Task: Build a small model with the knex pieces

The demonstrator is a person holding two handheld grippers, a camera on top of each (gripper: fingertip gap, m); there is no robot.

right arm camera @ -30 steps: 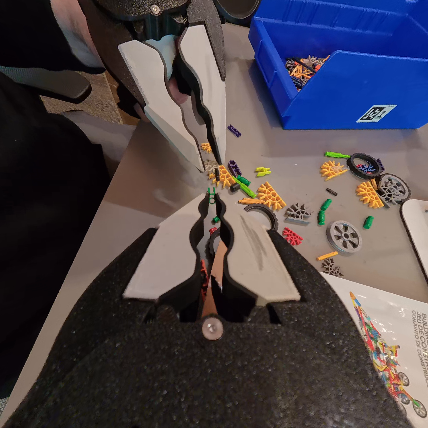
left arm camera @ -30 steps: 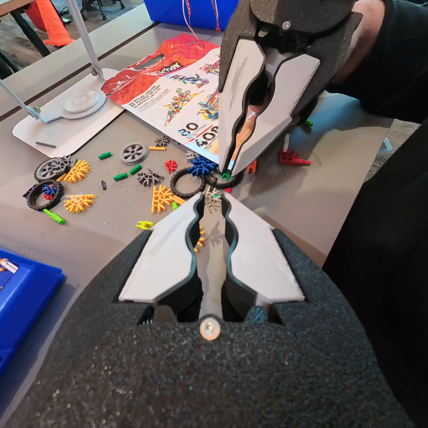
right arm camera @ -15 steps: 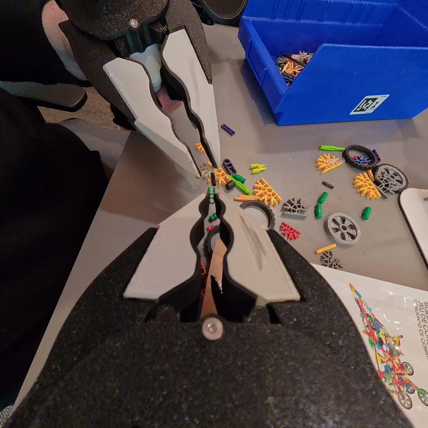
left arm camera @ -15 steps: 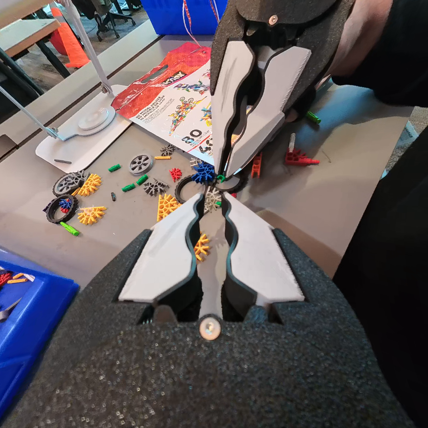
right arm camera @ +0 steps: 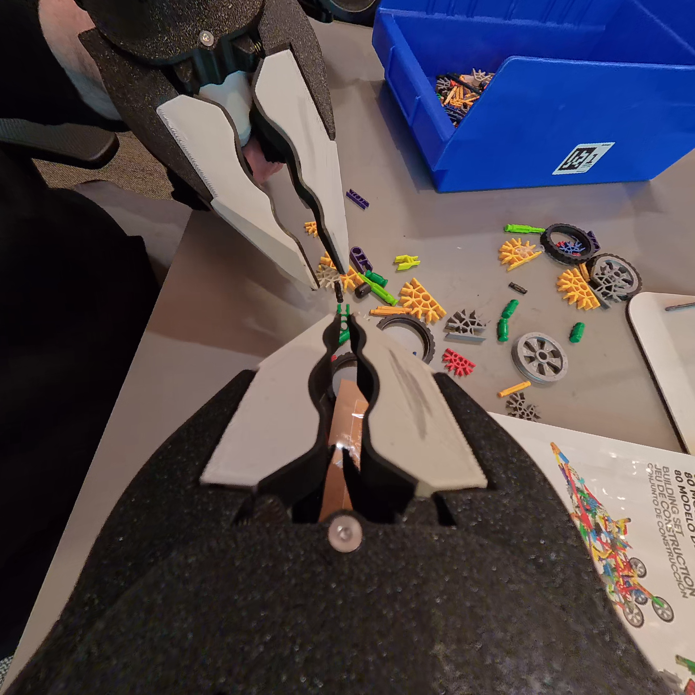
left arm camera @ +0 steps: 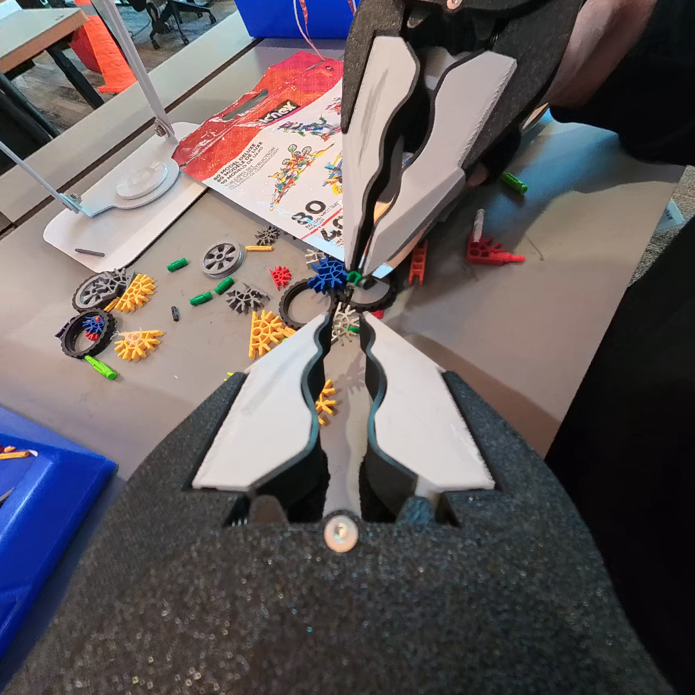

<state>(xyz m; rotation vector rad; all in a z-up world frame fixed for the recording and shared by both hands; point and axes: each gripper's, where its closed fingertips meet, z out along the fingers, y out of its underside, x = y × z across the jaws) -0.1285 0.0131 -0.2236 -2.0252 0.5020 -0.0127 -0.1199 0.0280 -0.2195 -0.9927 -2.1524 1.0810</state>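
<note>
My left gripper [left arm camera: 345, 319] is shut on a grey-white snowflake connector [left arm camera: 343, 324] with a short black rod [left arm camera: 348, 297] sticking out of it. It also shows at the top left of the right wrist view [right arm camera: 330, 280], holding the connector [right arm camera: 327, 276] above the grey table [right arm camera: 470, 210]. My right gripper [right arm camera: 343, 319] is shut on a small green clip piece [right arm camera: 343, 312]. It also shows in the left wrist view [left arm camera: 359, 269] with the clip [left arm camera: 353, 277] at its tips. The two grippers face tip to tip. The black rod's end [right arm camera: 338, 291] sits just short of the green clip.
Loose pieces lie under the grippers: black tyres [left arm camera: 302, 304], grey wheels [right arm camera: 539, 357], yellow fan connectors [right arm camera: 421, 301], green rods [right arm camera: 504, 325], a blue connector [left arm camera: 325, 272]. A blue bin [right arm camera: 564, 131] holds several pieces. A printed sheet [left arm camera: 270, 150], a white lamp base [left arm camera: 113, 210] and the table edge [left arm camera: 601, 338] are close by. My two grippers' fingertips are within a few centimetres of each other.
Both grippers have kept their hold and shifted slightly over the table. The black rod's end and the green clip have come a little closer together.
</note>
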